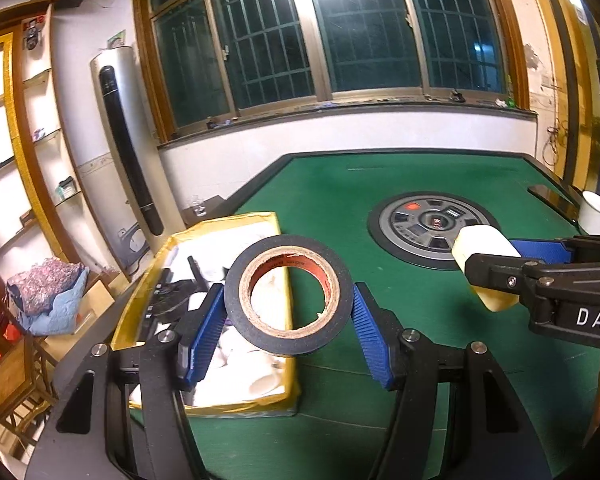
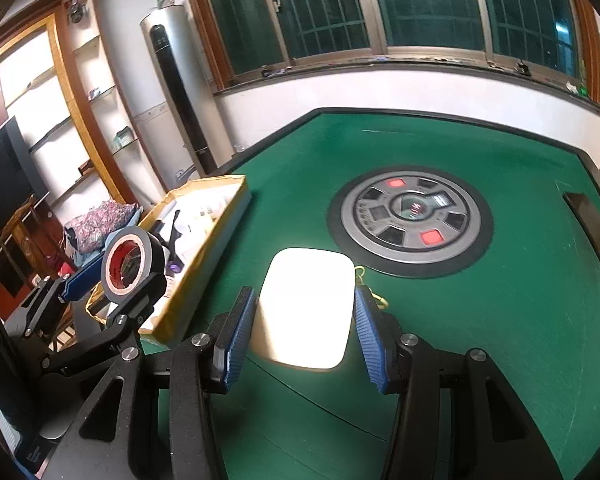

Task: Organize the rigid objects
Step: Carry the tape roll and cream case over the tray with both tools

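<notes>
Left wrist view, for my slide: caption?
Left gripper holds black tape roll above yellow box.

Open green table ahead, with a box at the left edge and both sets of fingers full.

The yellow box (image 1: 204, 312) sits along the left edge of the table (image 1: 440, 340), partly filled with dark and white items, so the way in is from above. The left gripper (image 1: 288, 312) holds a tape roll (image 1: 287, 294) over the box's right wall; the right gripper (image 2: 306, 320) holds a pale block (image 2: 306, 308) over bare felt, well apart from it. The round control panel (image 2: 410, 220) lies flush in the table's middle. A white mug (image 1: 596, 214) stands by the right edge, and a dark slot (image 2: 588, 216) sits near it.
</notes>
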The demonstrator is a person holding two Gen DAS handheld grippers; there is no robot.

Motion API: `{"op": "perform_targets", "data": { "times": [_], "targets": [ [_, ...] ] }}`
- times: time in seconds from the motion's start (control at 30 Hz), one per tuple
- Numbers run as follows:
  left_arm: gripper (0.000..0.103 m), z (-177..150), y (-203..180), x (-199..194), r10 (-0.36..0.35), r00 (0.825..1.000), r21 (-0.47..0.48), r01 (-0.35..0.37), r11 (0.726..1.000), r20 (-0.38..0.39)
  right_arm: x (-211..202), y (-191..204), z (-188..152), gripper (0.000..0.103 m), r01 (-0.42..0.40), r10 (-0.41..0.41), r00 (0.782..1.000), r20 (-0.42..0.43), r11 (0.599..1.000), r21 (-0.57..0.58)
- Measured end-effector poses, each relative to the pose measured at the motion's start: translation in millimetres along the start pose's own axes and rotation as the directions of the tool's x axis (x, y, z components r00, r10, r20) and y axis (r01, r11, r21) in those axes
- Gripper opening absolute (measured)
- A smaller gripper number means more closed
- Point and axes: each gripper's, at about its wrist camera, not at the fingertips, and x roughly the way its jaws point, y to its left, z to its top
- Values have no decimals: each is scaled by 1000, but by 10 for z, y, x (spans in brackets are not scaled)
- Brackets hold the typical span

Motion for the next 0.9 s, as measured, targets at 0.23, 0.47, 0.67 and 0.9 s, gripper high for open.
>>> {"op": "perform_targets", "data": {
  "times": [0.23,0.47,0.67,0.9],
  "targets": [
    [62,-30,245,-5,41,999,-42,-40,998,4,87,294,75,45,-28,28,1000,4,998,-49],
    [62,-33,435,2,66,998,-78,-65,995,14,147,516,133,45,-38,38,999,6,995,-90],
    [62,-48,562,24,91,996,-99,-89,991,19,217,668,182,45,-45,46,999,5,992,-119],
    [62,-73,724,110,115,993,-130,-113,985,5,347,927,270,45,-59,59,998,-6,985,-162]
  ]
}}
